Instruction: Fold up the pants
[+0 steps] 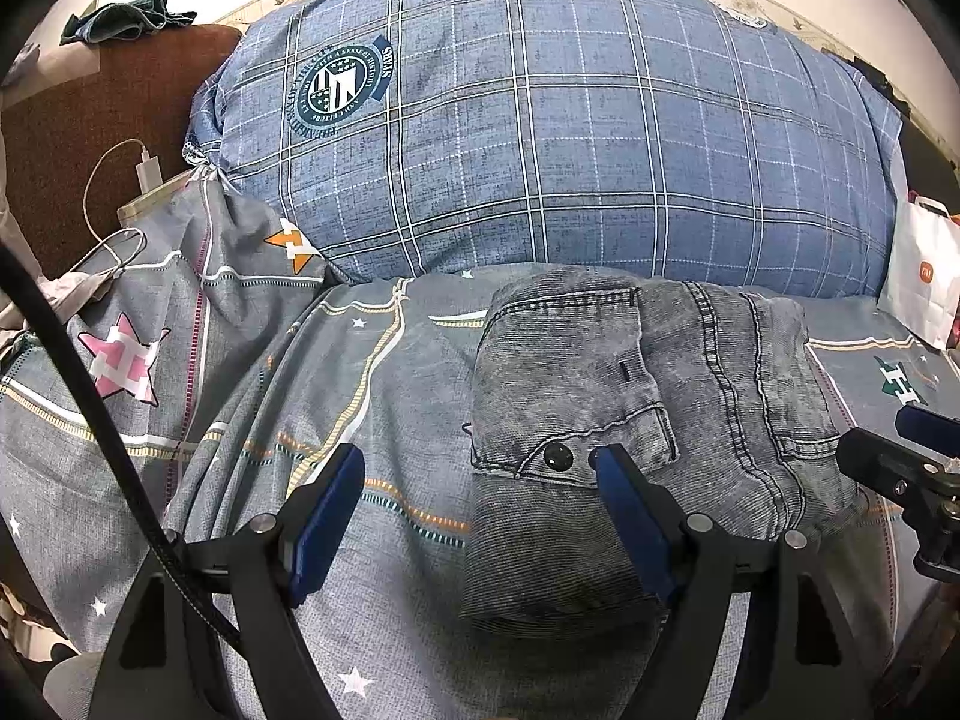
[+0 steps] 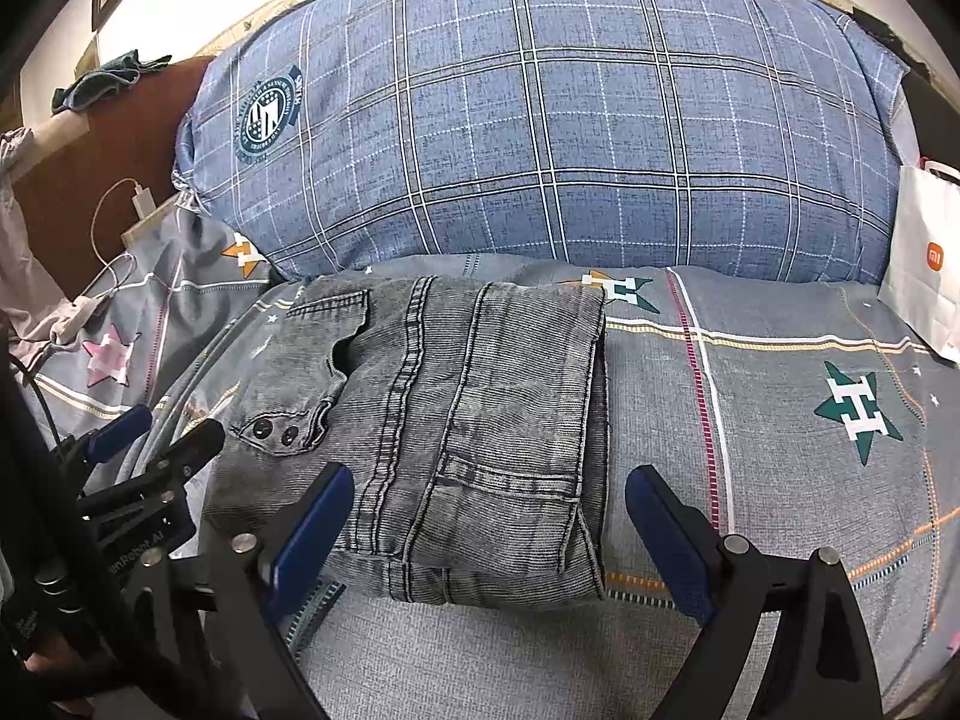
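Faded grey denim pants [image 2: 456, 420] lie folded in a compact stack on grey star-print bedsheet [image 2: 780, 360], in front of blue plaid pillow [image 2: 540, 120].
Left gripper [image 1: 480, 480] & right gripper [image 2: 489, 498]: both released, empty, w/ jaws wide by the stack's near edge, prob. since folding looks done.

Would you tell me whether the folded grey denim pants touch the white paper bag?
Apart: the right wrist view shows bare bedsheet between pants and bag.
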